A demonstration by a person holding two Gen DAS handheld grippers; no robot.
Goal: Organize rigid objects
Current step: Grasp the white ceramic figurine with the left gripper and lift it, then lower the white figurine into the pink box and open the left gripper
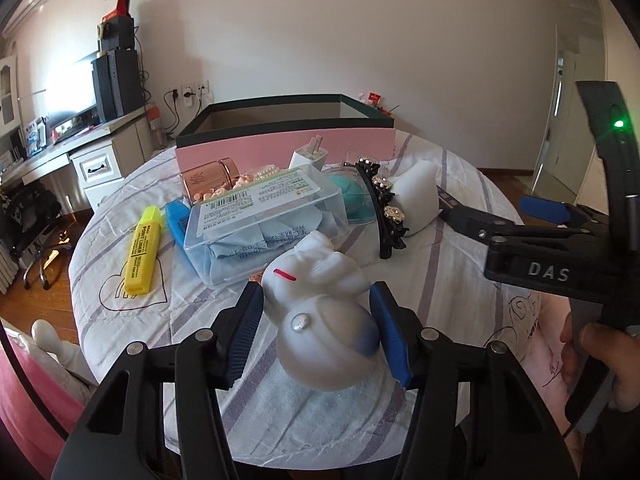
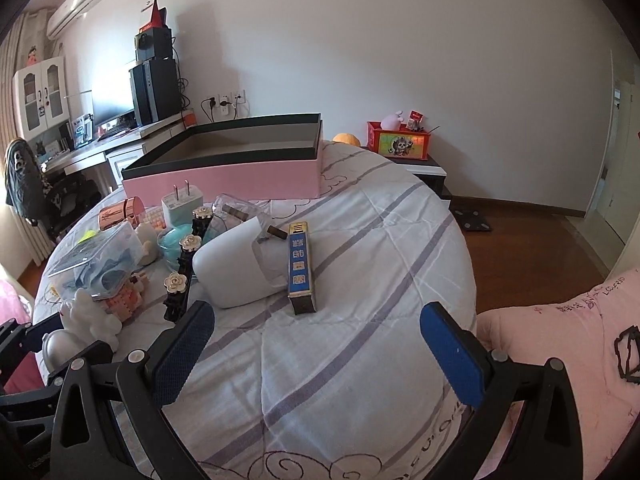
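Left gripper (image 1: 316,320) clamped a white figurine (image 1: 320,304) on the quilt (image 1: 440,280). Right gripper (image 2: 316,360) gaped wide, empty, above bare quilt. Pink box (image 1: 280,148) stood at twelve o'clock, behind the clutter.

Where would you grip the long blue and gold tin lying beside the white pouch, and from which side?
Grip the blue and gold tin across its narrow width, near mid-length, coming from above. It lies flat on the bedspread, its right long side clear and its left against the white pouch. The open right gripper would probably fit.
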